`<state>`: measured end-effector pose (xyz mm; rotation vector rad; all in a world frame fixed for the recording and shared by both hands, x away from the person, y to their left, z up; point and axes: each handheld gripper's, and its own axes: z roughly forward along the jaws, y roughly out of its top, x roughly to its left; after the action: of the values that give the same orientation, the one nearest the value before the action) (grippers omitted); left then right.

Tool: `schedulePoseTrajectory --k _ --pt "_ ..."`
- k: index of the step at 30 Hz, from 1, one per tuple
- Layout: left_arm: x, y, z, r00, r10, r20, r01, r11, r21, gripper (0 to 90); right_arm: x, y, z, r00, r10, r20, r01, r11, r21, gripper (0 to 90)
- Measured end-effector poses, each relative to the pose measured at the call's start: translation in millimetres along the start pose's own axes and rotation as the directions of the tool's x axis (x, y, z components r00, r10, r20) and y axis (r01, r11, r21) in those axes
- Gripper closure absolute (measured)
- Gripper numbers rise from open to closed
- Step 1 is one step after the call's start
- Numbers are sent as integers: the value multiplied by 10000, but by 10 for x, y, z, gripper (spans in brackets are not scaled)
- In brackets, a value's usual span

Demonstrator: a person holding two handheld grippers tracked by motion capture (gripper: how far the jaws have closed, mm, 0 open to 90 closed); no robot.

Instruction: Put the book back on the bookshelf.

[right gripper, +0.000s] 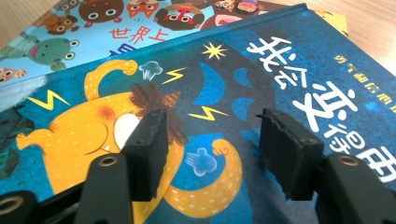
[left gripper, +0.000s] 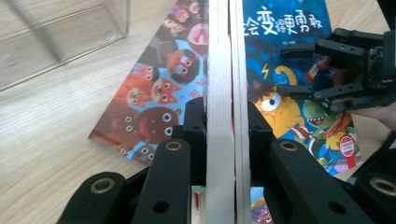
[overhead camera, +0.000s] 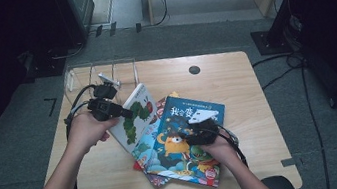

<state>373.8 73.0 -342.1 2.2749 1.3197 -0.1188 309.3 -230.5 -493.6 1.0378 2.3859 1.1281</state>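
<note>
A white caterpillar picture book (overhead camera: 135, 113) stands lifted on edge above the left half of a wooden table (overhead camera: 235, 79), clamped in the left gripper (overhead camera: 126, 113) that a person's left hand (overhead camera: 86, 131) holds. In the left gripper view the book's white page block (left gripper: 219, 93) runs straight up between the two black jaws, whose pads press on its covers from either side, so the tongs are closed firmly on the book. The raised book tilts over a light-blue picture book of cartoon animal faces (overhead camera: 147, 140), which lies flat on the table.

Partly over that one lies a dark-blue picture book with an orange monster and white Chinese characters on its cover (overhead camera: 183, 138). The right gripper (overhead camera: 194, 130), held in the person's right hand (overhead camera: 220, 148), hovers low over this cover. In the right gripper view its jaws stand wide apart over the orange monster (right gripper: 93, 135), with nothing between the pads; whether the tips touch the cover cannot be told.

A clear acrylic book stand (overhead camera: 98, 74) with upright dividers sits at the table's far left corner, just beyond the left gripper. A round dark cable hole (overhead camera: 194, 70) marks the tabletop near its far edge. Black cables trail from both grippers toward the person.
</note>
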Motion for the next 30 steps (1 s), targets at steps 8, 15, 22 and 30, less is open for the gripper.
schedulePoseTrajectory --k 8,15,22,30 --pt "161 -117 -66 9965 -822 -120 819 9963 -247 773 -12 12 15 10000 18 7 -18 10000 22 394" --pt "287 -181 -122 9884 -1509 -159 1504 9882 -307 773 -26 25 29 10000 4 -14 -4 10000 28 393" --pt "337 -139 -125 9778 -2062 -361 2045 9778 -459 773 -33 29 33 10000 -14 -15 14 10000 18 403" --pt "428 -14 -23 9625 -2661 -521 2621 9623 -720 772 -34 28 33 10000 -10 -18 10 10000 11 409"
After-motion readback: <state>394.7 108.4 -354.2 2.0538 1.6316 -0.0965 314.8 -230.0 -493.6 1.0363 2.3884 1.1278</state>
